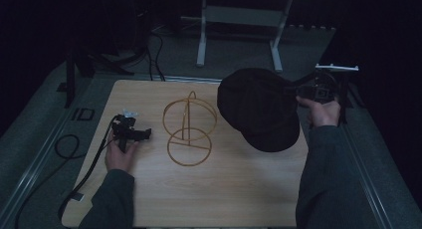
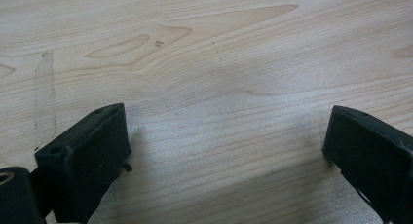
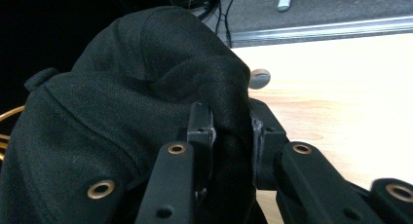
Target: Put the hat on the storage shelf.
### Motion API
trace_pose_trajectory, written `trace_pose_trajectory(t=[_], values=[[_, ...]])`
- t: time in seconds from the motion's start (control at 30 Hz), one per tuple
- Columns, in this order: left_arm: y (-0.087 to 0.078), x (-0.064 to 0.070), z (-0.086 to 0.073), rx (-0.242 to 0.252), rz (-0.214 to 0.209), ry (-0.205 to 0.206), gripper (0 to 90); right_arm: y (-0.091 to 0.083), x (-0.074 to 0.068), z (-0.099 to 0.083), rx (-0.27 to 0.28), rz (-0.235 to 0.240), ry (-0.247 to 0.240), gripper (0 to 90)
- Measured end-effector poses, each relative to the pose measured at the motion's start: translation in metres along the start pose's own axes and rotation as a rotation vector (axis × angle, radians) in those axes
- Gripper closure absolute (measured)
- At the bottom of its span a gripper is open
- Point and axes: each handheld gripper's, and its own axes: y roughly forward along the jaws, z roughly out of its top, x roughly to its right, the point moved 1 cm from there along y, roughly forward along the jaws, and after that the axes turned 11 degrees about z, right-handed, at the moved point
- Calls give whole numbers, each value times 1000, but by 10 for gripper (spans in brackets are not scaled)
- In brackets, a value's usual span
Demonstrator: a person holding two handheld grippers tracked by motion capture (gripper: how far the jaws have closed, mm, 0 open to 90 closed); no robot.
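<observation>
Right gripper [image 3: 231,131] is clamped on a fold of the black cap [image 1: 259,109], holding it raised above the wooden surface [image 1: 239,189] just beside the gold wire stand [image 1: 189,129], while left gripper [image 2: 224,151], jaws wide apart with nothing between, sits low over bare surface.

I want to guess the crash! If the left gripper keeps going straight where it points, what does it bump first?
Probably the gold wire stand. From above, the open left gripper points right toward it, with bare table between. Its own view shows wood ahead, so it may tilt down and touch that first.
</observation>
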Motion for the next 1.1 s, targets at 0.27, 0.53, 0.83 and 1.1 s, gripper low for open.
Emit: trace_pose_trajectory(t=[0.27,0.53,0.83,1.1], values=[[0,0,0,1,1,0,27,-1,-6,5,-3,20,-10,752],[0,0,0,1,1,1,27,-2,-13,11,1,43,-16,751],[0,0,0,1,1,1,27,1,-20,16,0,57,-26,751],[0,0,0,1,1,1,27,3,-29,20,2,72,-39,752]])
